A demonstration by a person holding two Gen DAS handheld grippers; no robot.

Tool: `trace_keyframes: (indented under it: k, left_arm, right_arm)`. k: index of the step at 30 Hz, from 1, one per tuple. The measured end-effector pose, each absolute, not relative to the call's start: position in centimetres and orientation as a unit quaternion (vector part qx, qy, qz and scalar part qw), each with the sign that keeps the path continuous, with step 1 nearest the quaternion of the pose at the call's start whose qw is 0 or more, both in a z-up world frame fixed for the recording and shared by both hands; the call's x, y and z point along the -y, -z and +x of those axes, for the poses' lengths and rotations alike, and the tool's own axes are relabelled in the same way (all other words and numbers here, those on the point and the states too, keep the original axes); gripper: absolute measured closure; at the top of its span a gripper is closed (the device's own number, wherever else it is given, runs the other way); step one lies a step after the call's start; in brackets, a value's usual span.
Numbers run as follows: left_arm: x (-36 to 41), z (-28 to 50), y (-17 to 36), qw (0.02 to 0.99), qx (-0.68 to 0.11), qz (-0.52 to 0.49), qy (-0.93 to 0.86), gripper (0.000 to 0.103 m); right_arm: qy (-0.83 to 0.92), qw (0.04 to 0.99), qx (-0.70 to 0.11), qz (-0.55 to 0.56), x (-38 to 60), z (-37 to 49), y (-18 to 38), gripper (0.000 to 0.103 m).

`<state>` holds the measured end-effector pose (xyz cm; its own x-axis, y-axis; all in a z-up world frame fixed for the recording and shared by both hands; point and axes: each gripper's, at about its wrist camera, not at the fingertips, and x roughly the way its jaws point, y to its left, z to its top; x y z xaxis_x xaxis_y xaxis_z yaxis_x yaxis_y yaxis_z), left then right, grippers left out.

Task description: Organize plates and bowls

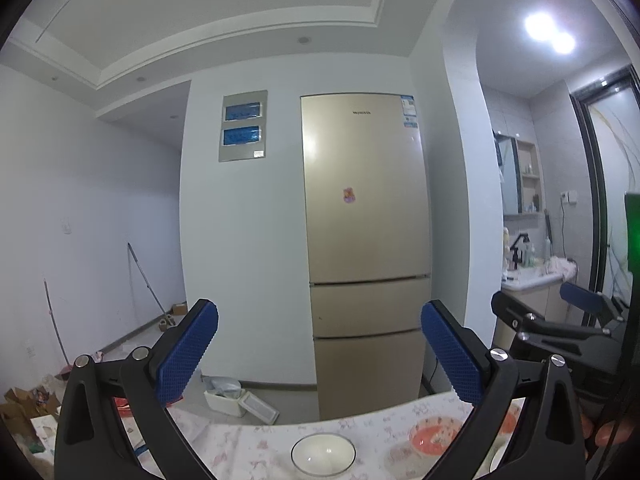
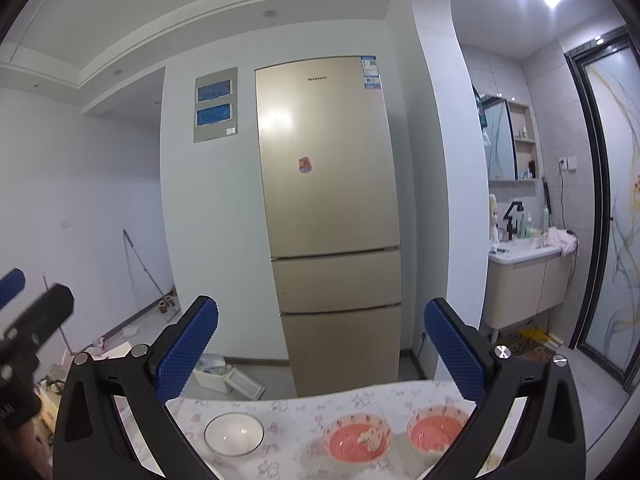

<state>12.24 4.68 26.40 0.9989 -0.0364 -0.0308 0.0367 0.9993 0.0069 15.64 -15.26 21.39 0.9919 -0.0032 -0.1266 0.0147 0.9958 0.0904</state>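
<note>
A clear glass bowl (image 2: 234, 434) sits on the floral tablecloth (image 2: 288, 412), with two pink bowls (image 2: 357, 438) (image 2: 438, 428) to its right. In the left wrist view the glass bowl (image 1: 323, 454) lies low in the centre and one pink bowl (image 1: 436, 436) shows by the right finger. My left gripper (image 1: 320, 344) is open and empty, held above the table. My right gripper (image 2: 322, 344) is open and empty, also above the table. Each gripper shows at the edge of the other's view (image 1: 560, 320) (image 2: 28, 320).
A tall gold fridge (image 2: 328, 200) stands beyond the table's far edge. White boxes (image 2: 224, 376) lie on the floor by it. A bathroom vanity (image 2: 524, 280) is at the right. Clutter and cardboard (image 1: 24, 404) sit on the floor at left.
</note>
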Motion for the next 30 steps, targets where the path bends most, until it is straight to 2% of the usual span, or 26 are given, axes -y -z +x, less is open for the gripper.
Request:
trace_keyframes:
  k: [4, 11, 20, 24, 30]
  left_arm:
    - [-6.1, 14.1, -25.4, 0.999, -0.023, -0.018, 0.02, 0.0]
    - [-7.1, 19.4, -20.9, 0.998, -0.053, 0.009, -0.014, 0.0]
    - [-10.3, 28.8, -14.7, 0.982, -0.185, -0.023, -0.015, 0.0]
    - [-11.2, 32.3, -11.7, 0.969, -0.245, -0.038, -0.011, 0.0]
    - [-12.2, 36.1, -7.3, 0.946, -0.32, -0.056, -0.02, 0.002]
  right_arm:
    - [0.003, 0.998, -0.056, 0.036, 14.4, 16.8, -21.1, 0.0]
    - [-0.013, 0.997, -0.071, 0.023, 13.0, 20.1, -18.0, 0.0]
    - [-0.079, 0.986, -0.142, 0.04, 11.7, 26.0, -12.0, 0.001]
    - [-0.128, 0.969, -0.208, 0.049, 10.4, 29.0, -9.2, 0.012]
    - [-0.162, 0.946, -0.273, 0.061, 8.9, 30.8, -6.0, 0.024]
